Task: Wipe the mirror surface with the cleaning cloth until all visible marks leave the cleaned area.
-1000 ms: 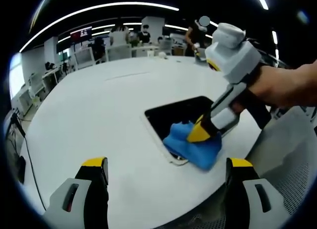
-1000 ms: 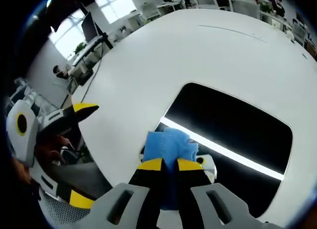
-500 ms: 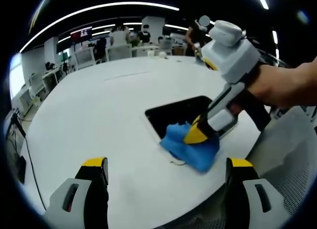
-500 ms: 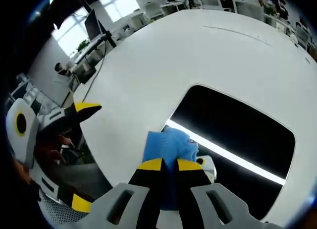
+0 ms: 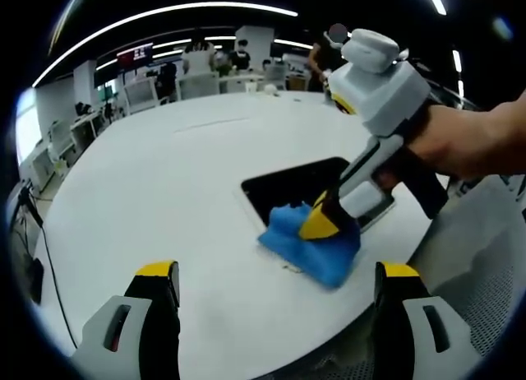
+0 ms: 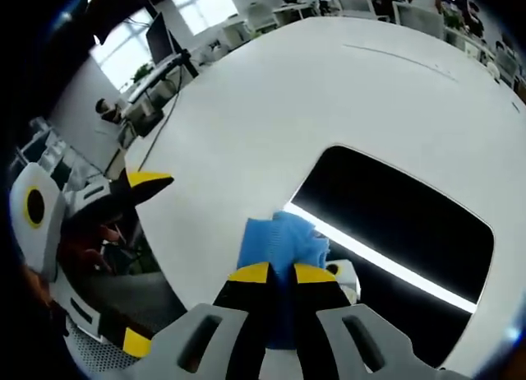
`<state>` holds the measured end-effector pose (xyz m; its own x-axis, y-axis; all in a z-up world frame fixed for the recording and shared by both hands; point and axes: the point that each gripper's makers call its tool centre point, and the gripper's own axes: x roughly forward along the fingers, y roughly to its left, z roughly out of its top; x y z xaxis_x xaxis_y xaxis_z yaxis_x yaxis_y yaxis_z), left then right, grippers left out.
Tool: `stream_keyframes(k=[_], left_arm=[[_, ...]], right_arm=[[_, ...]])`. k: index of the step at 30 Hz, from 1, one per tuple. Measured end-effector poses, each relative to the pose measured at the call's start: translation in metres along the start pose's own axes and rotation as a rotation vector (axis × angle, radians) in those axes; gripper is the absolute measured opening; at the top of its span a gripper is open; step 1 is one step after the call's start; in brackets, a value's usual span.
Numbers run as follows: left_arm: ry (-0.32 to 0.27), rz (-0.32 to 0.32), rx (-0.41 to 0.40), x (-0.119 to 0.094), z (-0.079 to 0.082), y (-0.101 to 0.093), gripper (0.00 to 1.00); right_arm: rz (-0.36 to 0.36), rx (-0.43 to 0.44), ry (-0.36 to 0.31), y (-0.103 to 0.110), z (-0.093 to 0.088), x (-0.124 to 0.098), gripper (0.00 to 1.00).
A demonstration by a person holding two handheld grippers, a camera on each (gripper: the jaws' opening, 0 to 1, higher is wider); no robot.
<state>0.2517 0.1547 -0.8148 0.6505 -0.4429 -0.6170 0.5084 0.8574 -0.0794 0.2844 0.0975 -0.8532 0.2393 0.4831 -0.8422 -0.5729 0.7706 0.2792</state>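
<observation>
A dark rectangular mirror (image 6: pixel 394 224) lies flat on the white round table (image 6: pixel 263 108), reflecting a bright ceiling light strip. My right gripper (image 6: pixel 279 273) is shut on a blue cleaning cloth (image 6: pixel 279 242), which is pressed on the mirror's near corner. In the left gripper view the mirror (image 5: pixel 292 187) sits at centre with the blue cloth (image 5: pixel 308 247) covering its near end under the right gripper (image 5: pixel 319 222), held by a hand. My left gripper (image 5: pixel 275 273) hovers open over the table's near edge, holding nothing; the left gripper (image 6: pixel 140 183) also appears at the left of the right gripper view.
Office desks, chairs and monitors (image 5: pixel 148 88) stand beyond the table's far edge, with people (image 5: pixel 238 57) at the back. A mesh chair (image 5: pixel 485 257) is at the right by the table rim. White table surface spreads wide around the mirror.
The right gripper has dragged the cloth a little toward the mirror's near-left corner and edge. The left gripper has held still.
</observation>
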Motion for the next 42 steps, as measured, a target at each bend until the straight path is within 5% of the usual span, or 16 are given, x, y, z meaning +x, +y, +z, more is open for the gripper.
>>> stream_keyframes(k=[42], left_arm=[[0.022,0.033,-0.030,-0.0012,-0.0053,0.0055,0.99]], right_arm=[[0.032,-0.058,0.026,-0.0001,0.0013,0.0012,0.03]])
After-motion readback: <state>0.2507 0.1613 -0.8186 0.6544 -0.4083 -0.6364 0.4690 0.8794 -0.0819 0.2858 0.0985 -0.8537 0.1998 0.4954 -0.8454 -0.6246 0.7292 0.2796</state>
